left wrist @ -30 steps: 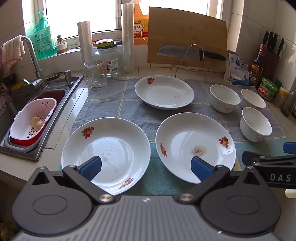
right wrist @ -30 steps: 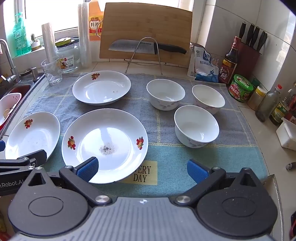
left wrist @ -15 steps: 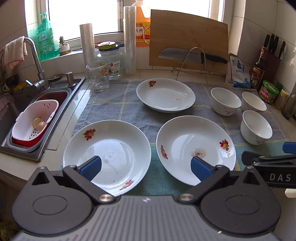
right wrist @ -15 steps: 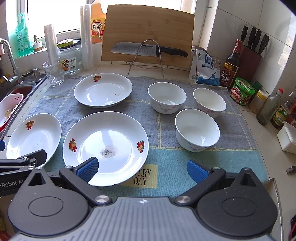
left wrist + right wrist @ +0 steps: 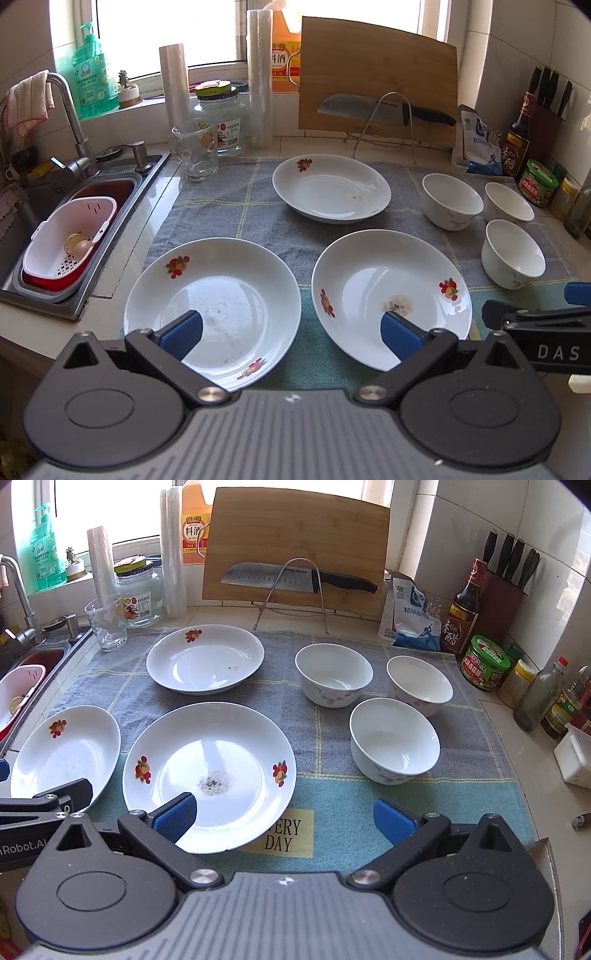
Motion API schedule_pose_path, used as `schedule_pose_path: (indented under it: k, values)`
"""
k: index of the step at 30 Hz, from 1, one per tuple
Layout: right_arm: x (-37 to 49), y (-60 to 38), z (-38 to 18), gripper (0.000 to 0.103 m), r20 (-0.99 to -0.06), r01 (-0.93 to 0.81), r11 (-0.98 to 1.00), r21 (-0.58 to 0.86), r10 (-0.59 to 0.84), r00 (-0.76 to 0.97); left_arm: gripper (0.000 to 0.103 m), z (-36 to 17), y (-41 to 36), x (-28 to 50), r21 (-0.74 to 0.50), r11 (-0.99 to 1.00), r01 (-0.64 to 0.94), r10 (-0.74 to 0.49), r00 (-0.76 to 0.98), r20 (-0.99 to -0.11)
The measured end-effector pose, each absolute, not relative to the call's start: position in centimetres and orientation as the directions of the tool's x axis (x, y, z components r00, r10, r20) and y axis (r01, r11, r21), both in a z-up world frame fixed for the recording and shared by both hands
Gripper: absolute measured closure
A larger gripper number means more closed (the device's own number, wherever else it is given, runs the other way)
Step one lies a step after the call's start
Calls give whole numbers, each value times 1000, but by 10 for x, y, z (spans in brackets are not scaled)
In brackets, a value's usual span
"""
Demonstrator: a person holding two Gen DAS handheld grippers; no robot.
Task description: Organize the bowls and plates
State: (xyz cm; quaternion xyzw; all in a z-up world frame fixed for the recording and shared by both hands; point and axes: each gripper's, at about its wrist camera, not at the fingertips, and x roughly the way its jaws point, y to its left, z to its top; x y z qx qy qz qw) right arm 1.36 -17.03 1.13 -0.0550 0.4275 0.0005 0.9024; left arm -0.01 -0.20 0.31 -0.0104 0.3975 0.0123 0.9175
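Tech A: Kitchen counter, sink (image 5: pixel 40 206) at left; a grey-and-teal checked towel (image 5: pixel 332 797) carries all the crockery. Confirm positions.

Tech B: Three white plates with fruit decals: near-left plate (image 5: pixel 212 314), near-centre plate (image 5: pixel 208 771), far plate (image 5: pixel 205 659). Three white bowls sit grouped at the right: rear-left bowl (image 5: pixel 334 674), rear-right bowl (image 5: pixel 419 685), front bowl (image 5: pixel 394 740). None are stacked yet.

Tech A: Gripper state?

Tech B: Left gripper (image 5: pixel 291 334) and right gripper (image 5: pixel 284 818) both hang above the towel's near edge, jaws spread wide, holding nothing.

Tech A: Handling notes?

Tech B: Glazed ceramic, by my judgement: rigid, moderately heavy, slippery, and it chips on impact. Pinch a plate at its raised rim (the towel gives little clearance beneath); take a bowl across its wall. Lower stacked pieces gently. The near-centre plate holds dark residue.

Tech A: Legible text?

Tech B: Towel patch reads "VERY DAY", partly covered. Left gripper body shows "nRobot.AI"; right gripper body shows "DAS". The knife (image 5: pixel 295 578) blade reads "SUPOR".
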Motion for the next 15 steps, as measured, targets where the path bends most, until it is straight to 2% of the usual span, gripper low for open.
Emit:
schedule_pose_path:
  k: [15]
  values:
    - [15, -170, 11, 0, -773, -50, 994, -98, -44, 633, 1, 3, -2, 1, -10, 999, -32, 15, 683, -731]
